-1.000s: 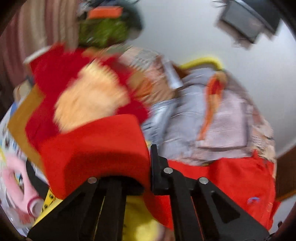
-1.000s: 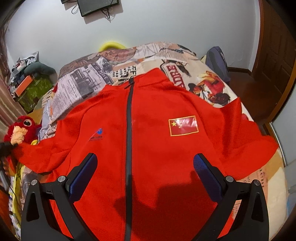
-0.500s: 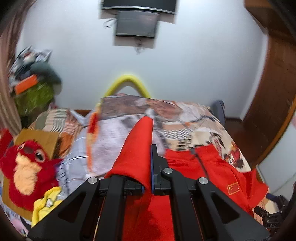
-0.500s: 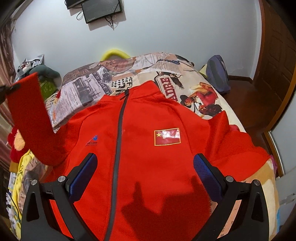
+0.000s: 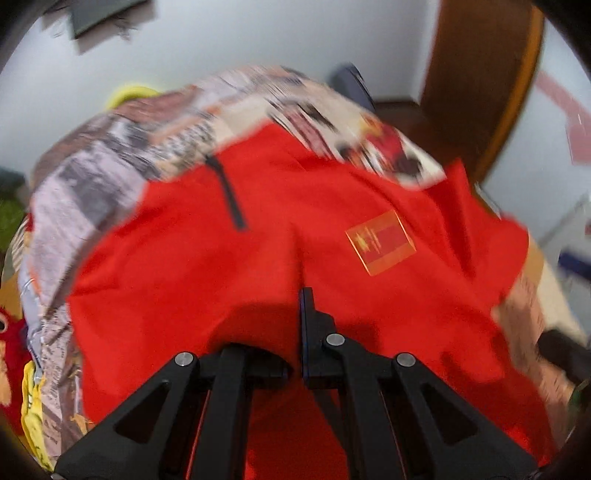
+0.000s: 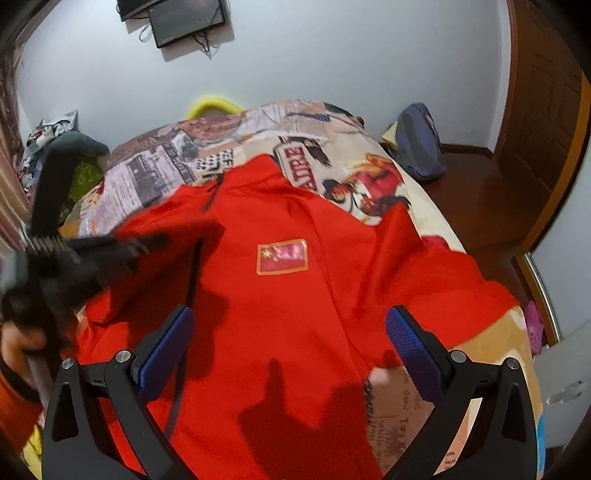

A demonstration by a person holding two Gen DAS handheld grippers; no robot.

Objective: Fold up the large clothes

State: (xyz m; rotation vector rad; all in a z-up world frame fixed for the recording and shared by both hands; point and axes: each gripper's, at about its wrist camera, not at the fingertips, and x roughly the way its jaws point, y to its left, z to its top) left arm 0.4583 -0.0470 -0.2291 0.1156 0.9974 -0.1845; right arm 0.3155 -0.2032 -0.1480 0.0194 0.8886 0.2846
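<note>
A large red zip jacket (image 6: 295, 295) with a flag patch (image 6: 282, 256) lies front up on the bed. Its left sleeve (image 5: 192, 258) is folded across the chest. My left gripper (image 5: 295, 306) is shut on that sleeve's cuff and holds it over the jacket front; it shows blurred at the left of the right wrist view (image 6: 96, 251). My right gripper (image 6: 290, 339) is open and empty above the jacket's lower front. The other sleeve (image 6: 443, 280) lies spread out to the right.
The bed has a comic-print cover (image 6: 229, 147). A red plush toy (image 5: 7, 332) sits at the bed's left side. A purple backpack (image 6: 417, 140) lies on the floor by the wooden door (image 6: 546, 110). A screen (image 6: 184, 18) hangs on the white wall.
My left gripper has swung from the left of the bed over the jacket, carrying the sleeve across the chest. My right gripper has stayed open and moved slightly lower.
</note>
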